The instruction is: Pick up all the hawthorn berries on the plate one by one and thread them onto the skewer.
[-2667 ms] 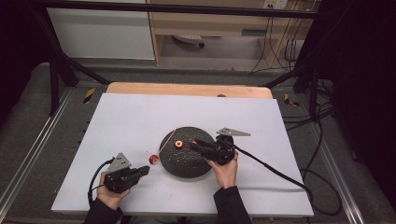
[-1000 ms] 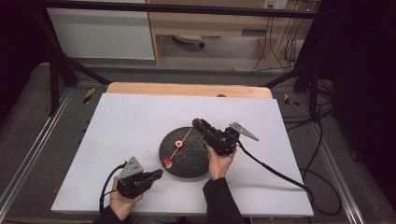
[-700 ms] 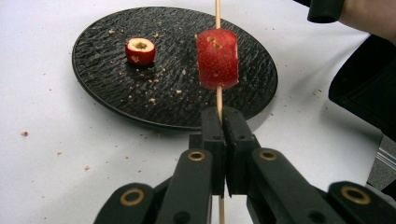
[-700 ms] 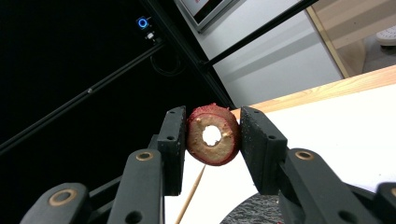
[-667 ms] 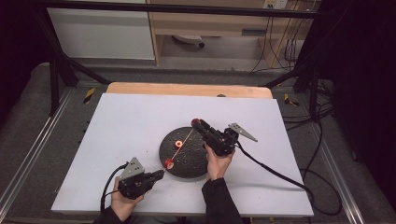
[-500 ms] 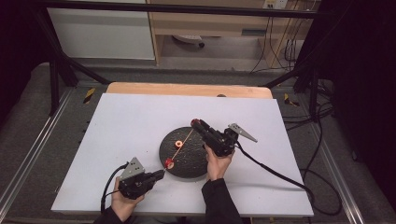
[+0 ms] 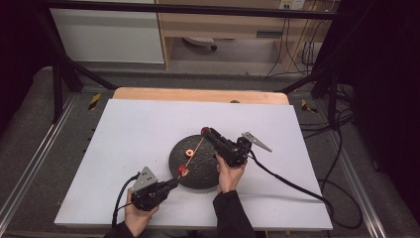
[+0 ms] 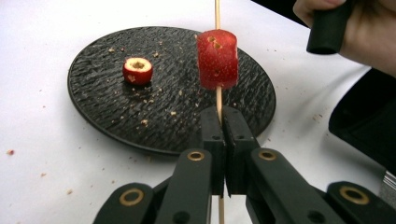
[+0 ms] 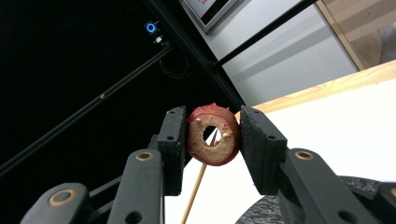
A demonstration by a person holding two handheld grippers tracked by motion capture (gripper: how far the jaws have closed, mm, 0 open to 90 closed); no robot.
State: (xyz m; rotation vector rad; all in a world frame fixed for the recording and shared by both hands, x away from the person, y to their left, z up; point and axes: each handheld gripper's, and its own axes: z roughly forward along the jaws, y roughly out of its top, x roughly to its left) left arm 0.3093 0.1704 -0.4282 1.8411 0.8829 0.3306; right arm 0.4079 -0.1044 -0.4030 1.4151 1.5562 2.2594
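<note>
Red and cored, three fruit pieces are in play: one already threaded low on the skewer (image 8: 217,100), one lying on the plate (image 7: 198,178), one held above. At the left, the left gripper (image 7: 171,184) lies low over the table (image 7: 129,134) near the plate's front edge, its jaws pressed together on the skewer's lower end; the stick slants up and away across the plate. The threaded piece (image 8: 217,59) sits on the stick just above those jaws, a red drum with a pale cut top. Left of it in the left gripper view, the loose piece (image 8: 137,70) rests on the dark ridged plate among crumbs, hollow upward. To the right, the right gripper (image 7: 205,132) is raised over the plate's far side, tilted up, jaws clamped on the ring (image 9: 213,134), whose pale face and hole front its camera, the skewer tip right at the hole. Compared with a moment earlier, both hands sit nearly where they were, the ring close by the tip.
</note>
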